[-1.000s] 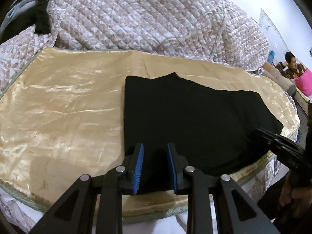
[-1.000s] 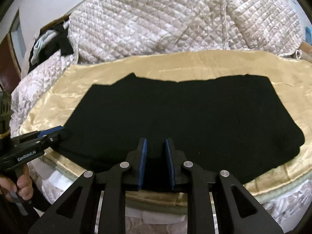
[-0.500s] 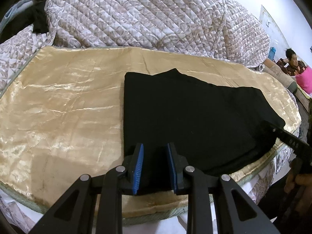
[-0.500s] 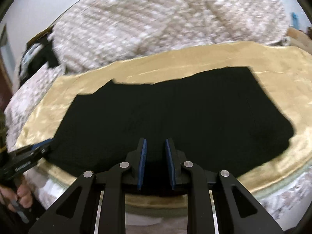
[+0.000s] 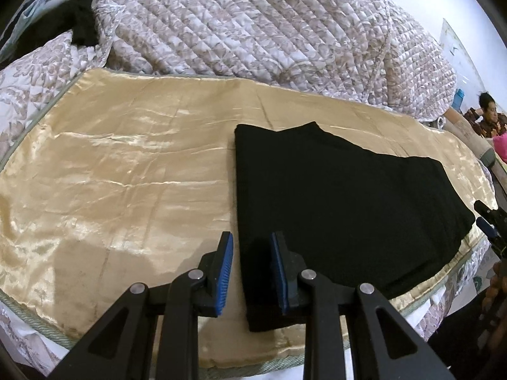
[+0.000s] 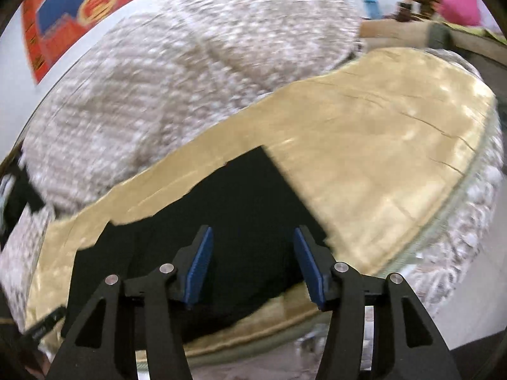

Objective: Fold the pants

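Note:
The black pants [image 5: 342, 202] lie folded flat on the gold satin cloth [image 5: 126, 171]. My left gripper [image 5: 252, 270] hovers over their near left corner, jaws a little apart and holding nothing. My right gripper [image 6: 252, 264] is open wide above the pants [image 6: 240, 221] near their right end, empty; that view is blurred and tilted. The right gripper also shows at the right edge of the left wrist view [image 5: 491, 224].
A quilted patterned blanket [image 5: 269, 28] is piled behind the cloth. Dark clothes [image 5: 79, 22] lie at the far left. A person [image 5: 488, 117] sits at the far right. The cloth's near edge [image 5: 253, 364] runs just below the grippers.
My right gripper has opened wide, swung to the right and tilted. My left gripper has shifted slightly left, off the pants' edge, and its jaws stand slightly wider.

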`<state>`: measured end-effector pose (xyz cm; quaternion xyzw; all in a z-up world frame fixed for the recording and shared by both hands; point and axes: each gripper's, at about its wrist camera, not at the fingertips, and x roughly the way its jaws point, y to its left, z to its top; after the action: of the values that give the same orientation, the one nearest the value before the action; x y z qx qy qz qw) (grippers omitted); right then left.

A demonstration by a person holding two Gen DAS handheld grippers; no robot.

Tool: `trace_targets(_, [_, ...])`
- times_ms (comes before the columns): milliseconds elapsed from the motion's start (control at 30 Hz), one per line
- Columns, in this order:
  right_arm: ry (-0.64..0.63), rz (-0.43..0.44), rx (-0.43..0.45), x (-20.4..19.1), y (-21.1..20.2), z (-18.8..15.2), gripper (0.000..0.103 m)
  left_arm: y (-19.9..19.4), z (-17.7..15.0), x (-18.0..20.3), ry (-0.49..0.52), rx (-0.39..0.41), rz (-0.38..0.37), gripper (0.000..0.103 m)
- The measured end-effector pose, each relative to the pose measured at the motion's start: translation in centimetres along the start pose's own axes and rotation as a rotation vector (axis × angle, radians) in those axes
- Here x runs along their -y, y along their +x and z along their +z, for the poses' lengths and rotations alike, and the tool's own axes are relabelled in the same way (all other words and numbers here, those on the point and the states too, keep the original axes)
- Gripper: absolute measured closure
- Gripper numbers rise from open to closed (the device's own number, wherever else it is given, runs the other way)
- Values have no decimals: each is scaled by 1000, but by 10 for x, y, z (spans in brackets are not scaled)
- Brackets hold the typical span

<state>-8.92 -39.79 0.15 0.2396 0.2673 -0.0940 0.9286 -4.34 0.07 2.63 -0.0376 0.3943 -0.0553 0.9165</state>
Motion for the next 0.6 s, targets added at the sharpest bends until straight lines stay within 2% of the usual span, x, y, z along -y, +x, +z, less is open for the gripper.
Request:
trace_targets(100, [72, -10, -8, 15, 6, 5, 49, 0, 0, 1, 2, 1, -1, 76])
trace_targets(200, [154, 8, -63, 28, 15, -1, 46, 0, -1, 1, -2, 0, 0, 76])
trace_targets(367, [171, 32, -107, 21, 15, -15, 44, 2, -3, 3, 7, -4, -2, 76])
trace_targets(467, [204, 97, -149, 18, 22, -18, 44, 3, -5, 4, 10, -9, -4, 76])
trace_targets(600, [238, 116, -123, 21, 27, -8, 44, 5, -5, 4, 10, -12, -3, 76])
